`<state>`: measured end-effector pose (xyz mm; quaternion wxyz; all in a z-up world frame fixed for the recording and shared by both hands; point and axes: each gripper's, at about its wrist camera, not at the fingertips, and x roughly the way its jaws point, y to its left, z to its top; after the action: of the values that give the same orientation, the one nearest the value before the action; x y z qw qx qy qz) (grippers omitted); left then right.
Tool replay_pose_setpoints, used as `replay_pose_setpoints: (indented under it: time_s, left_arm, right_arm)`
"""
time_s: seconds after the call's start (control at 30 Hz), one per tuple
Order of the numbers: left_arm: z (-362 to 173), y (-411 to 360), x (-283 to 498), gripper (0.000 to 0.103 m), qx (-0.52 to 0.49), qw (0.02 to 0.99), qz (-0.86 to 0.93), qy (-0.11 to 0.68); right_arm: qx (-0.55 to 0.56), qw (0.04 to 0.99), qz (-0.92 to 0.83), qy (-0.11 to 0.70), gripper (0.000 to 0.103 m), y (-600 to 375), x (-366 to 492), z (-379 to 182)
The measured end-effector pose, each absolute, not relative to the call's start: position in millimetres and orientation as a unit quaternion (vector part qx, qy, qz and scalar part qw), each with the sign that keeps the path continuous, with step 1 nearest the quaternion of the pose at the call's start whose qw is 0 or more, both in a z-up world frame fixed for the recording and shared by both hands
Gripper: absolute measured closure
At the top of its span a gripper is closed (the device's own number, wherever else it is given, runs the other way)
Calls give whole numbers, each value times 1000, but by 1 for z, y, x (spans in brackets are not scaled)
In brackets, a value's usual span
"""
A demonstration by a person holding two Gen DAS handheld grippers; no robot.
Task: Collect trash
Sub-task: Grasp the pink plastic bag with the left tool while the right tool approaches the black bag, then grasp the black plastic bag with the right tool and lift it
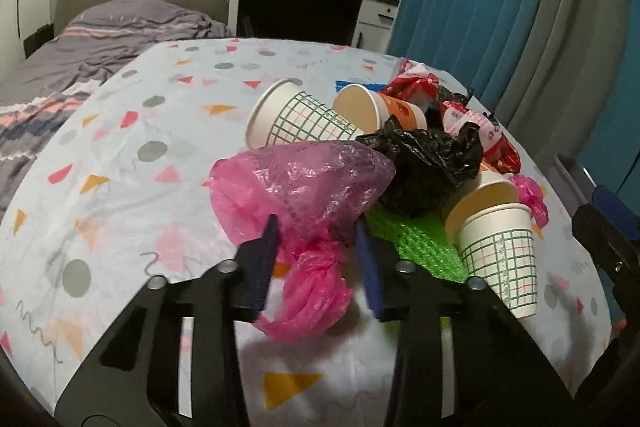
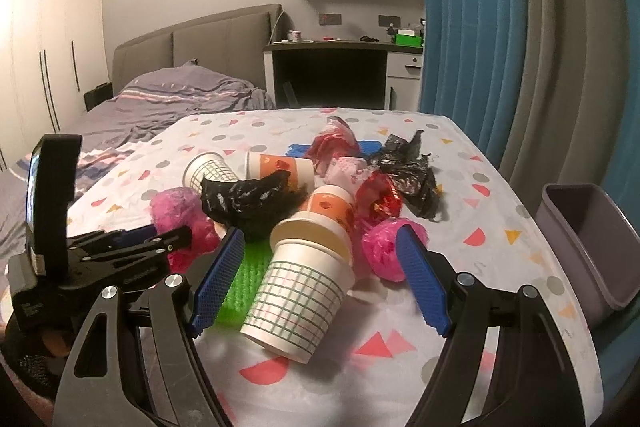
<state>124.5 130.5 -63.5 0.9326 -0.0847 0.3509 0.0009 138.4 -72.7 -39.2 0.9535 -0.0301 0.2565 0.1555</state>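
Trash heap near the table's right edge, and we're both in on it!

Our left gripper point(image 1: 316, 227) has its jaws around the pink plastic bag point(image 1: 304, 187) at the pile's near side, pads at its twisted neck, though we cannot tell if they pinch. Our right gripper point(image 2: 320, 247) stands spread, unclamped, around the green-checked paper cup point(image 2: 298, 297) lying on its side, touching the green mesh point(image 2: 244, 279). A purple bin point(image 2: 592, 239) sits off the table's point(image 2: 400, 379) right edge.
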Motion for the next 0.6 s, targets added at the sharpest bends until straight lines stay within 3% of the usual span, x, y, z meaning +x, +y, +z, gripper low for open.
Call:
replay_pose_setpoints:
  time_s: [0.1, 0.3, 0.6]
  left_arm:
    - [-60, 139, 119, 86, -96, 935, 13, 342]
    - [-43, 168, 82, 87, -133, 943, 63, 300]
    - [-40, 191, 60, 87, -142, 938, 106, 297]
  right_arm:
    - [-39, 952, 168, 255, 27, -60, 139, -38]
    - [-59, 948, 188, 251, 28, -31, 145, -39]
    - [-88, 939, 188, 274, 44, 7, 168, -51]
